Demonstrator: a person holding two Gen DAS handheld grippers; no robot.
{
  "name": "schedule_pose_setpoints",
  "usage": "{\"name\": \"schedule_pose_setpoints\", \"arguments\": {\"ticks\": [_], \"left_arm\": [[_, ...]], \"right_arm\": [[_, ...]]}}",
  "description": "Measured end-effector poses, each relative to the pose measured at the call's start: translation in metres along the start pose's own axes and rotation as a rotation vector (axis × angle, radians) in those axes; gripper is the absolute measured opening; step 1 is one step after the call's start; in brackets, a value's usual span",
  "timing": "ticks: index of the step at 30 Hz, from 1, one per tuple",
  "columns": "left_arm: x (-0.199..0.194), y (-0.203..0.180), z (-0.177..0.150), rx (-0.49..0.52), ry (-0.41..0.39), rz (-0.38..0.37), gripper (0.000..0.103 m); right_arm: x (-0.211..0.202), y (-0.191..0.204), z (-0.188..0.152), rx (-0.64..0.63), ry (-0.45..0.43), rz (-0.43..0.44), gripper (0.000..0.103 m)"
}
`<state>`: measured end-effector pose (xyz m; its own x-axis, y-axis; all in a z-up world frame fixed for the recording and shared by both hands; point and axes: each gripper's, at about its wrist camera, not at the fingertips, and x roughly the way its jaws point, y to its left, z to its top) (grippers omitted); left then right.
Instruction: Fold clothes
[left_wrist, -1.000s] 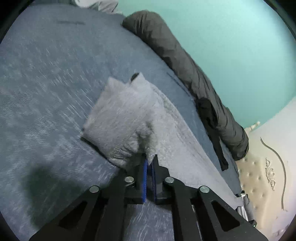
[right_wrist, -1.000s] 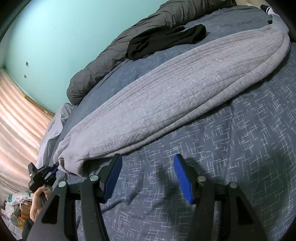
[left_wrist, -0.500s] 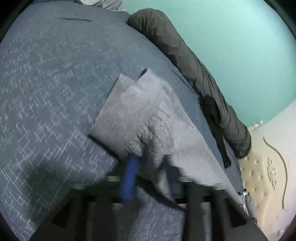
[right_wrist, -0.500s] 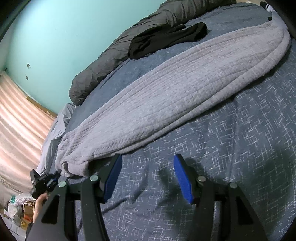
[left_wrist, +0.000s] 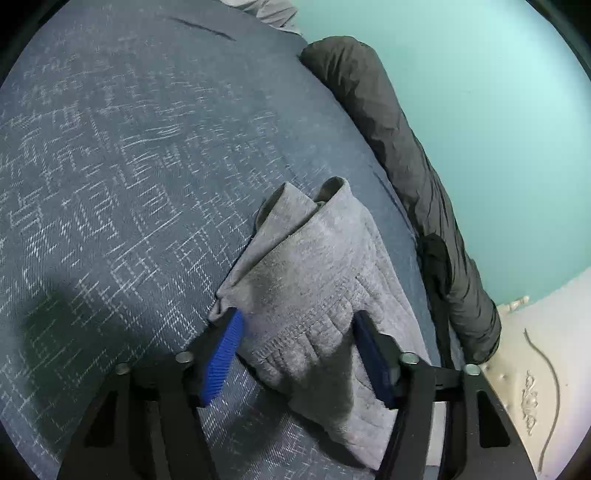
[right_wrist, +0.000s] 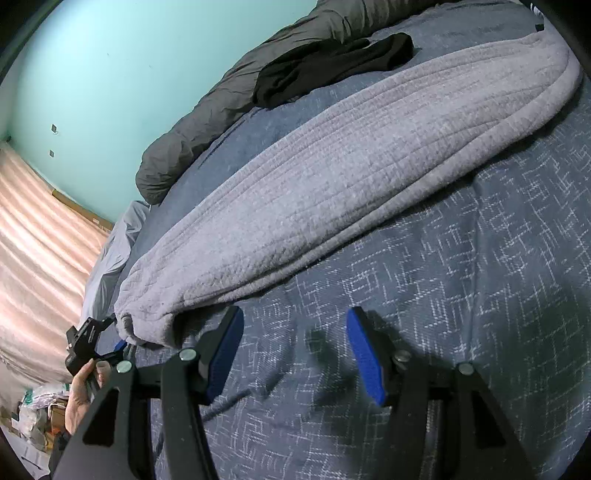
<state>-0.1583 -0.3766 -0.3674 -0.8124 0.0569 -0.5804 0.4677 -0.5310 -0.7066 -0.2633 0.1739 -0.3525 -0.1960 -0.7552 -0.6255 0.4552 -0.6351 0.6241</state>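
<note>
Left claw (left_wrist: 295, 354): jaws part-spread, straddling the near end of the grey garment (left_wrist: 317, 280); they have just been closing again after a release, with cloth bunched between them; whether the pads (left_wrist: 225, 350) actually bite the fabric is hard to judge from this angle, probably not yet. The grey garment lies on the blue bedspread (left_wrist: 110, 184), folded lengthwise into a long strip that runs across the bed; its end by the left claw is doubled over with two layers showing.

Judgement on the step: re-grip this end; take both layers together at the corner, not the top one only, else the fold will slide apart on lifting; close fully before any pull.

Right claw (right_wrist: 295, 350): jaws spread wide, nothing between them, hovering over bare bedspread just beside the strip's near long edge; its partner corner is far off to the right, so the claw would have to travel along that edge.

Edges and room: much open bedspread on the near side of the strip, good for laying a cross-fold; on the far side a black garment (right_wrist: 332, 70) lies close to the strip, and a rolled dark duvet (right_wrist: 221, 107) lines the wall; fold toward the near side; the left hand (right_wrist: 83, 391) sits at the bed's edge, so little slack there.
</note>
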Motion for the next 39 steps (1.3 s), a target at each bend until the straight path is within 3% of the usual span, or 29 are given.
{"name": "schedule_pose_setpoints", "arguments": {"ticks": [1,3,9,14,16,19,23,33,39], "left_arm": [[-0.001,-0.003,0.001,0.018,-0.001,-0.005,0.03],[-0.006,-0.006,0.003,0.05,-0.008,-0.026,0.024],[-0.049,-0.032,0.015,0.172,-0.095,-0.109,0.021],[-0.025,0.017,0.008,0.022,0.015,-0.059,0.021],[-0.017,0.029,0.004,0.005,0.048,-0.035,0.021],[-0.019,0.026,0.005,0.036,0.044,-0.02,0.026],[-0.029,0.023,0.004,0.038,0.025,0.007,0.045],[-0.055,-0.002,-0.007,0.168,0.021,0.007,0.048],[-0.059,0.001,-0.016,0.147,0.039,-0.015,0.049]], "right_arm": [[0.0,0.0,0.0,0.001,0.0,0.0,0.059],[0.0,0.0,0.0,0.002,0.0,0.0,0.059],[0.001,0.005,-0.001,-0.006,0.001,0.008,0.059],[0.007,0.009,-0.005,-0.015,0.024,0.017,0.059],[0.008,0.012,-0.005,-0.023,0.029,0.021,0.059],[0.01,0.017,-0.004,-0.038,0.035,0.028,0.059],[0.011,0.024,-0.004,-0.066,0.047,0.039,0.059],[0.028,0.098,-0.021,-0.263,0.122,0.106,0.059],[0.063,0.14,-0.034,-0.354,0.201,0.095,0.059]]}}
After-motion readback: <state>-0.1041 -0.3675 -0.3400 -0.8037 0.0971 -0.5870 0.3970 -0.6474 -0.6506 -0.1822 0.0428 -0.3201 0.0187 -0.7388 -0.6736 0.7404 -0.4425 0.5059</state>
